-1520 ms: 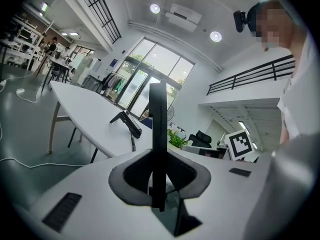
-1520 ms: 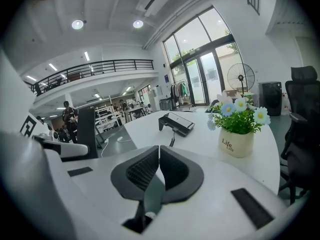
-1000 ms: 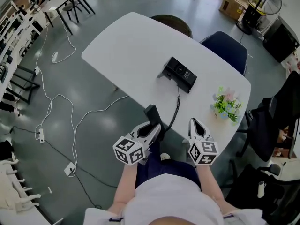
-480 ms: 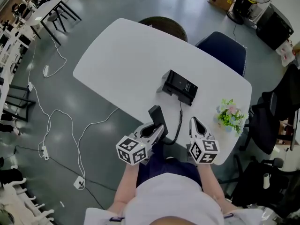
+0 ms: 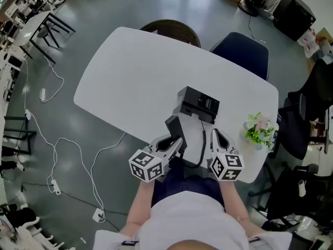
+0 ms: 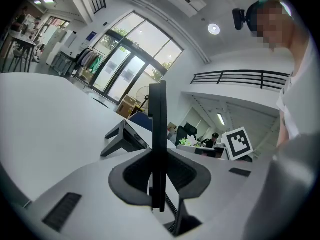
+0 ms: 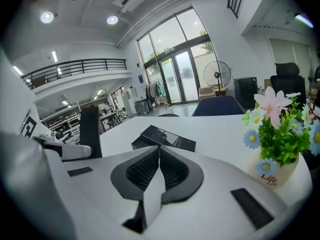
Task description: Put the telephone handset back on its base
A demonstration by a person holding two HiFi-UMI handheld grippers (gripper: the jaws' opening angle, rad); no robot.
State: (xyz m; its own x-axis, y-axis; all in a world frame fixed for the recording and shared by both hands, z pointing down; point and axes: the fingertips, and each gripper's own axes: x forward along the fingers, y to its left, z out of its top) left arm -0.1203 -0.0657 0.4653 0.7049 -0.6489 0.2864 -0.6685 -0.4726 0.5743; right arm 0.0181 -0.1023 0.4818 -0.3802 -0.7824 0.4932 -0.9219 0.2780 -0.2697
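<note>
The person stands at the near edge of a white table [image 5: 130, 72] with a gripper in each hand. The left gripper [image 5: 173, 141] is clamped on the black telephone handset [image 5: 173, 125]. The handset stands upright and edge-on between the pads and rises well above the jaw tips. In the left gripper view its thin dark edge fills the gap between the jaws.

The right gripper [image 5: 215, 136] carries nothing. Its two jaws are pressed together, with no gap showing in the right gripper view. It sits just to the right of the left gripper, level with it, and the two are apart.

The telephone base [image 5: 199, 103] lies on the table just ahead of both grippers. It is straight in front of the right gripper's tips and a little off the left gripper's line. The handset is close to it but not on it.

A coiled black cord [image 5: 203, 142] runs from the near side of the base back between the two grippers and curls under the left one.

A small pot of flowers [image 5: 260, 130] stands on the table to the right of the right gripper. Beyond the base, on the far side of the table, sit a blue chair [image 5: 242, 51] and a brown chair [image 5: 171, 27].
</note>
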